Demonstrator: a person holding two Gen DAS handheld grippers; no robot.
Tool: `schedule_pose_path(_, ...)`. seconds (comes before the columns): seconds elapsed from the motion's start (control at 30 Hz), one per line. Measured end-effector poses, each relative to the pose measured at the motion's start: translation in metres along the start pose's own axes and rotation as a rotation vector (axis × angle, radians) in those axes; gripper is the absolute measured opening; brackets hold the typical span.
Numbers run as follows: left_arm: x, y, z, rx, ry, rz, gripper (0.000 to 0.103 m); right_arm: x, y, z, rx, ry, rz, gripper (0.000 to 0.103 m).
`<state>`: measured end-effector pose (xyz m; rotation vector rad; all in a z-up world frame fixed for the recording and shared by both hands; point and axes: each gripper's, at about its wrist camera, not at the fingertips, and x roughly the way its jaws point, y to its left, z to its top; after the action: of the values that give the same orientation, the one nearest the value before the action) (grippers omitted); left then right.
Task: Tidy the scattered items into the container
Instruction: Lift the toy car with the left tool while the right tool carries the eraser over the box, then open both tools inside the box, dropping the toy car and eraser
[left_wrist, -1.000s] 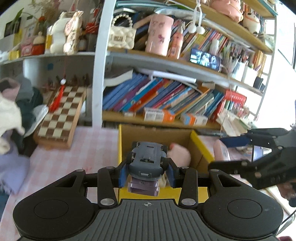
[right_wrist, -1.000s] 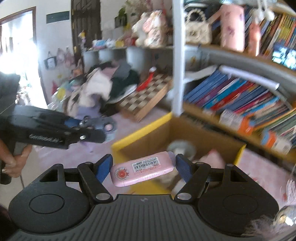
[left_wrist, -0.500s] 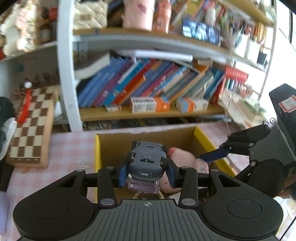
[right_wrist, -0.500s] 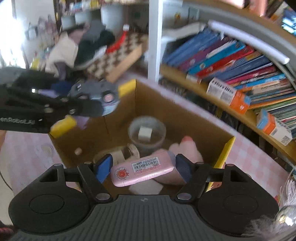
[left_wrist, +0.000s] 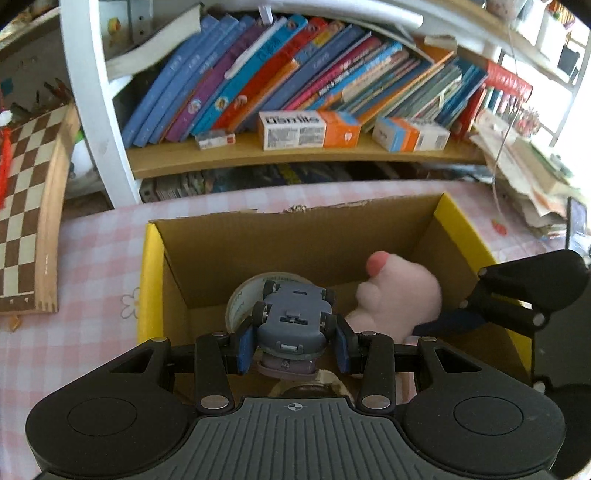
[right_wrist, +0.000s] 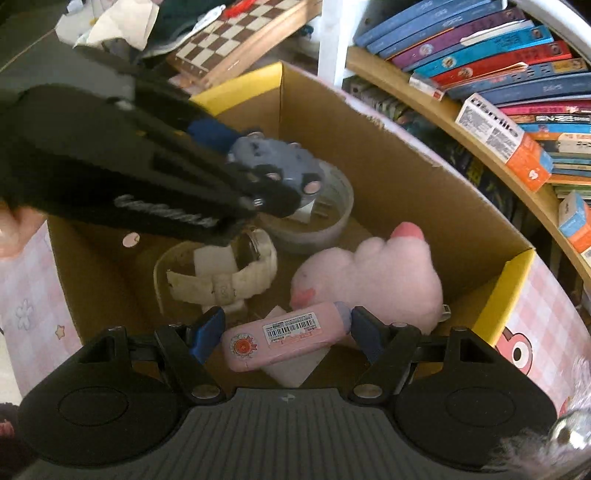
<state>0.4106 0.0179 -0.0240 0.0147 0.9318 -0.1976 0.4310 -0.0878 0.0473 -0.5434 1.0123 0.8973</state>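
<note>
An open cardboard box (left_wrist: 369, 236) (right_wrist: 388, 155) with yellow flaps stands on the pink checked cloth. My left gripper (left_wrist: 293, 345) is shut on a grey-blue toy car (left_wrist: 293, 317), held over the box's near left part; the right wrist view shows that car (right_wrist: 273, 162) above a clear bowl (right_wrist: 332, 221). My right gripper (right_wrist: 284, 334) is shut on a pink tube (right_wrist: 284, 339) with a barcode label, gripped by its ends over the box's near side. Inside lie a pink plush toy (left_wrist: 402, 299) (right_wrist: 373, 280) and a white watch (right_wrist: 229, 277).
A white bookshelf (left_wrist: 99, 110) full of leaning books (left_wrist: 295, 66) stands right behind the box, with small cartons (left_wrist: 306, 129) on its wooden ledge. A chessboard (left_wrist: 26, 206) lies to the left. Papers (left_wrist: 524, 177) pile up at the right. A hand (right_wrist: 14, 232) holds the left gripper.
Both grippers have come forward and tipped down over the box, still holding the car and the tube. The box's inside now fills both views.
</note>
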Motion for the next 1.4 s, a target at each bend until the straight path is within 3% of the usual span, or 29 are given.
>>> schedule_pose_path(0.43, 0.018, -0.01, 0.009, 0.046, 0.041, 0.039, 0.042, 0.003, 0.003, -0.005, 0.021, -0.024, -0.009, 0.074)
schedule_pose_path(0.53, 0.013, -0.012, 0.009, 0.049, 0.014, 0.062, 0.054, 0.001, 0.002, -0.004, 0.034, -0.034, -0.008, 0.074)
schedule_pose_path(0.6, 0.008, -0.013, 0.009, 0.048, -0.014, 0.068, 0.062, -0.001, 0.002, -0.005, 0.037, -0.041, -0.008, 0.075)
schedule_pose_path(0.77, -0.011, -0.017, 0.007, 0.045, -0.069, 0.073, 0.064, -0.008, 0.0, -0.004, 0.044, -0.065, -0.01, 0.077)
schedule_pose_path(0.93, -0.041, -0.019, 0.004, 0.024, -0.15, 0.084, 0.073, -0.024, 0.004, -0.006, 0.035, -0.101, -0.013, 0.077)
schedule_pose_path(1.2, -0.107, -0.024, -0.007, -0.001, -0.303, 0.105, 0.083, -0.072, 0.014, -0.017, 0.039, -0.217, -0.088, 0.081)
schedule_pose_path(1.4, -0.15, -0.032, -0.033, 0.004, -0.38, 0.09, 0.084, -0.112, 0.032, -0.037, 0.086, -0.302, -0.154, 0.082)
